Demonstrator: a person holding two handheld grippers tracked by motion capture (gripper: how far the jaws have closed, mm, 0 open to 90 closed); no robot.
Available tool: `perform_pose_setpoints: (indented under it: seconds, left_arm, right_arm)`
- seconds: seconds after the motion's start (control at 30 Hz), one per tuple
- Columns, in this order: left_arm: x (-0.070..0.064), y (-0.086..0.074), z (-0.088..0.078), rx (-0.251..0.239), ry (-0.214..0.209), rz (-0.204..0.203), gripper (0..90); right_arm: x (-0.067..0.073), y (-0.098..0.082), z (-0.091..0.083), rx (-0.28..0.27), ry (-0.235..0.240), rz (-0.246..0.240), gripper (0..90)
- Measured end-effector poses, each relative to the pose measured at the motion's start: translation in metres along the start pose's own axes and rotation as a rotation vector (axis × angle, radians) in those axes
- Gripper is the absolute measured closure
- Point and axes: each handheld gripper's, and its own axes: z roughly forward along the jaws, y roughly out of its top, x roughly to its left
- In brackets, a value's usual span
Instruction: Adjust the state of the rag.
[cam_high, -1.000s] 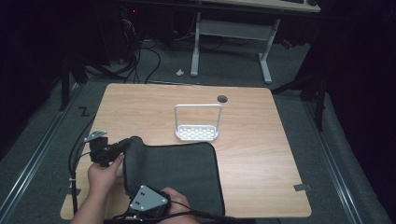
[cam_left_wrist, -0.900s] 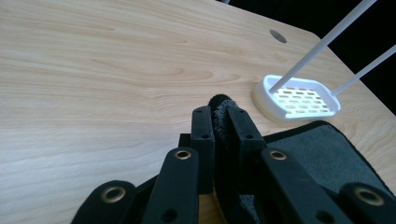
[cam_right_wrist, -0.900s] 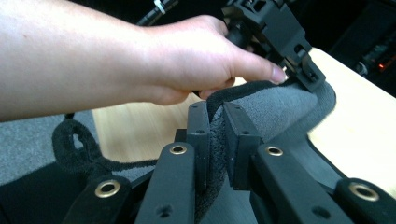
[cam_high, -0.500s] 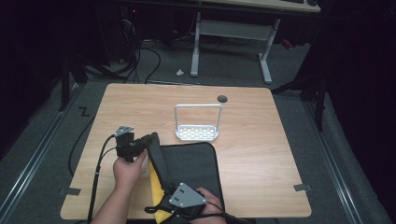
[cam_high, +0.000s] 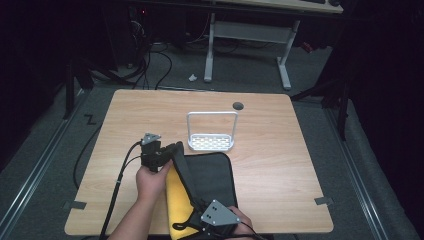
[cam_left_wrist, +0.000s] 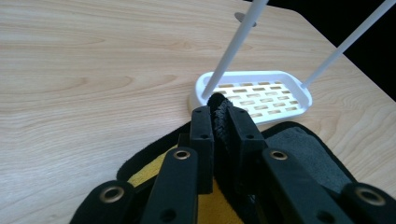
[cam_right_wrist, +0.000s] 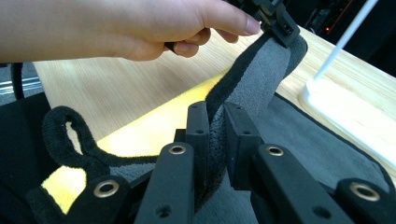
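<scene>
A dark grey cloth (cam_high: 207, 175) with a black border and a yellow underside is spread near the front edge of the table (cam_high: 280, 165), just in front of a white slotted rack (cam_high: 211, 141) with a hoop handle that stands near the table's middle. The cloth's left side is lifted and folded toward the right, so that the yellow face (cam_high: 179, 202) is exposed. The left gripper (cam_high: 167, 152) is clamped on the cloth's far left corner, its jaws drawn together on the black edge (cam_left_wrist: 219, 116), close to the rack's near side. The right gripper (cam_high: 202, 222) is clamped on the same edge nearer the table's front, with grey pile (cam_right_wrist: 215, 135) pinched between its pads. A hanging loop (cam_right_wrist: 65, 135) is seen at the near corner. From here, the fold could go askew if one hand is carried further than the other, and the edges would then not meet. The rack could be nudged by the left gripper, since little room is left between them. The thin border could slip from either grip if the cloth is pulled taut, and the lifted side would drop back.
</scene>
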Motion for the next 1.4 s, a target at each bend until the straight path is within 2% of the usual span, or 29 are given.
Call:
perform_pose_setpoints:
  seconds: [0.3, 0.57, 0.77, 0.9, 1.03, 1.13, 1.23, 1.3, 1.4]
  left_arm:
    - [-0.021, 0.000, 0.007, 0.005, -0.038, 0.027, 81.2]
    - [-0.050, 0.001, 0.026, 0.031, -0.069, 0.040, 80.6]
    - [-0.067, 0.002, 0.044, 0.072, -0.065, 0.054, 80.1]
    - [-0.074, 0.001, 0.055, 0.096, -0.063, 0.056, 79.6]
    - [-0.079, -0.002, 0.066, 0.114, -0.056, 0.054, 78.6]
    - [-0.080, -0.004, 0.071, 0.123, -0.064, 0.045, 74.7]
    - [-0.082, -0.006, 0.074, 0.104, -0.090, 0.034, 64.8]
    - [-0.084, -0.006, 0.073, 0.087, -0.113, 0.025, 57.3]
    - [-0.085, -0.004, 0.070, 0.067, -0.136, 0.029, 52.0]
  right_arm:
    - [-0.010, -0.012, -0.020, 0.014, -0.028, 0.024, 81.6]
    - [-0.019, -0.032, -0.037, 0.058, -0.056, 0.059, 81.2]
    - [-0.026, -0.045, -0.044, 0.087, -0.066, 0.091, 80.9]
    - [-0.030, -0.053, -0.045, 0.120, -0.079, 0.086, 80.4]
    - [-0.034, -0.058, -0.043, 0.158, -0.085, 0.102, 77.5]
    - [-0.035, -0.060, -0.042, 0.166, -0.087, 0.106, 74.5]
    - [-0.037, -0.059, -0.044, 0.157, -0.111, 0.111, 68.7]
    - [-0.042, -0.059, -0.046, 0.140, -0.134, 0.131, 67.1]
    - [-0.050, -0.059, -0.052, 0.118, -0.170, 0.165, 66.7]
